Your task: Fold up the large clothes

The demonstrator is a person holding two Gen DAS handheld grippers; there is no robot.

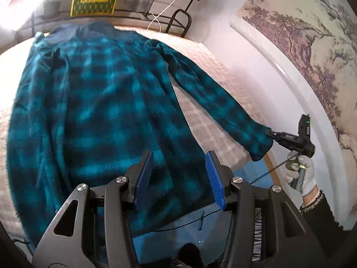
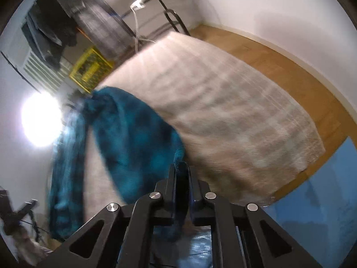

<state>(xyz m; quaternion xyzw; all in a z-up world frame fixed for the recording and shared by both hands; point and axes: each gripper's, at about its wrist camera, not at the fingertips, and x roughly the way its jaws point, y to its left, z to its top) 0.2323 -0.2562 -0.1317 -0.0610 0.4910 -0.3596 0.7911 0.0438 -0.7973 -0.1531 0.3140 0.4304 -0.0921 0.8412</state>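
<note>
One teal plaid coat [image 1: 93,102] flat, lengthwise, collar far; right gripper [image 2: 182,174] jaws clamp cuff; left gripper [image 1: 179,174] jaws half-open, empty.

Left tongs [image 1: 179,174]: black frame, silver screws, ribbed blue pads. Right tongs [image 2: 182,174]: black. White knit glove [image 1: 305,176], dark sleeve [image 1: 321,210].

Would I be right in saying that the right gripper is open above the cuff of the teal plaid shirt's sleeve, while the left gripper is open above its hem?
Not quite: the right gripper is shut on the sleeve cuff of the teal plaid shirt, as the right wrist view shows. The left gripper is indeed open above the hem.
</note>
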